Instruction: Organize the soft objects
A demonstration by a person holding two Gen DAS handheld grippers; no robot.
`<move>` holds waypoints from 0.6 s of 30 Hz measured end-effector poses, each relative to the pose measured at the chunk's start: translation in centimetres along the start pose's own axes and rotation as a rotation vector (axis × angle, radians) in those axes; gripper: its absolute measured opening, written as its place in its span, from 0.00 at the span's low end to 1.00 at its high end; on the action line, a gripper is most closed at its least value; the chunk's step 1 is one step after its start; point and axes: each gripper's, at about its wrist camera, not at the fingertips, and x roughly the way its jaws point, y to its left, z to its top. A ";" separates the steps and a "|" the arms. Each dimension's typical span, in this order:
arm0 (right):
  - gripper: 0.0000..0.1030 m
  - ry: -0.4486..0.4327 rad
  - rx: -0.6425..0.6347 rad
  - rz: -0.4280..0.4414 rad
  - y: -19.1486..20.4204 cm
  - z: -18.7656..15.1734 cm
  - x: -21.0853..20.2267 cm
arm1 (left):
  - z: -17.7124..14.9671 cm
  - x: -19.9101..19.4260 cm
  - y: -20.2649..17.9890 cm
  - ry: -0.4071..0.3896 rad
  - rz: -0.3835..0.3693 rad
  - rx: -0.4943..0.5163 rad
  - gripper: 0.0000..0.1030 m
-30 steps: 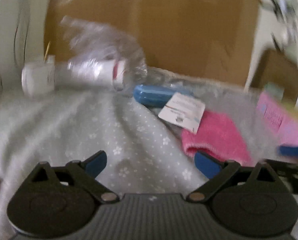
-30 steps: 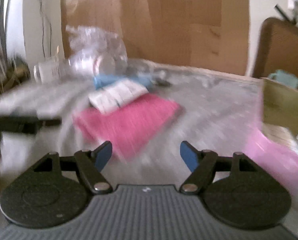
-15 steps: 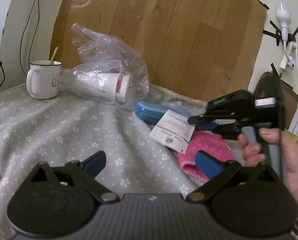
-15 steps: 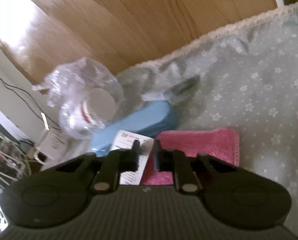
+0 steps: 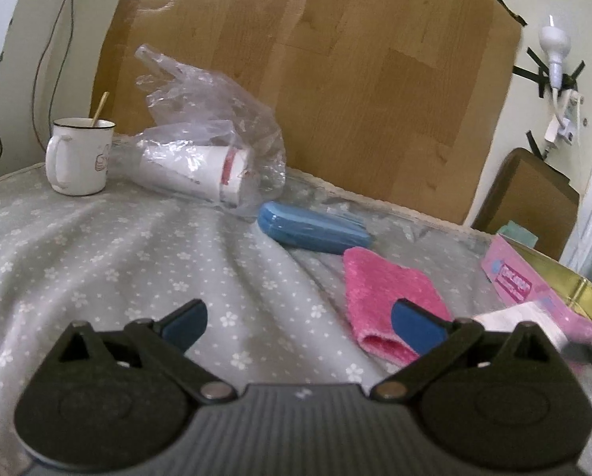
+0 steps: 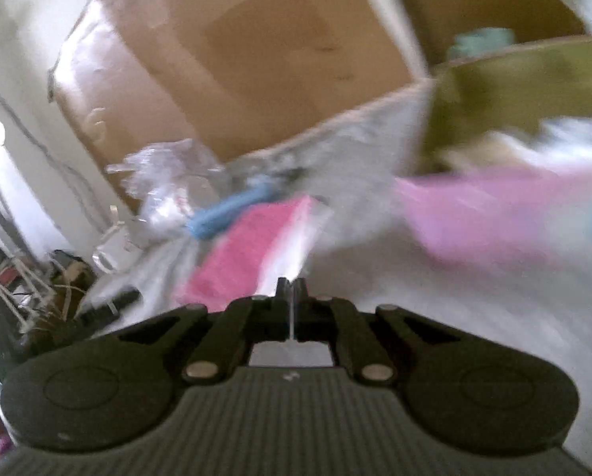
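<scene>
The left tongs (image 5: 298, 323) hang low over a worktop (image 5: 109, 250) covered in a grey cloth with small white flowers, their jaws opening wide with nothing but cloth between the blue pads. Just beyond the right pad lies the folded pink cloth (image 5: 387, 297), flat on the worktop and right of centre. Touching its far edge is a blue case (image 5: 312, 228), lying slantwise. Farther left a crumpled clear plastic bag (image 5: 212, 119) holds a white paper cup (image 5: 200, 172) on its side, and at the far left stands a white enamel mug (image 5: 79, 154) with a wooden stick in it. A brown wood-grain board (image 5: 335, 71) leans against the wall behind. At the right edge a pink packet (image 5: 514, 277) rests by a gold tin (image 5: 573, 281). The right tongs (image 6: 292, 289) are closed, the fingers pinching a thin white sheet edge-on between them; the view there is badly smeared, so it is probably the paper tag (image 6: 304, 246), which reaches forward toward the pink cloth (image 6: 248, 250). In the left wrist view a blurred white piece and a dark shape show at the near right, likely that same tag and tongs.
</scene>
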 end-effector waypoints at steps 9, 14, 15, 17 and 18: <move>0.33 -0.013 -0.111 -0.177 -2.5 -5.1 -6.0 | -0.9 -0.8 -5.3 0.085 -0.179 0.022 0.99; 0.60 -0.076 -0.368 -0.245 -0.6 -4.8 -5.0 | -1.2 1.0 -12.0 0.203 -0.337 0.100 0.99; 0.64 -0.075 -0.418 -0.262 -0.2 -4.8 -4.3 | -1.1 2.0 -13.4 0.254 -0.379 0.108 1.00; 0.67 -0.054 -0.478 -0.274 -0.9 -4.5 -3.5 | -1.5 3.6 -15.2 0.316 -0.417 0.112 1.00; 0.67 -0.037 -0.496 -0.281 -0.9 -4.3 -2.7 | -1.8 4.2 -16.0 0.338 -0.413 0.114 1.00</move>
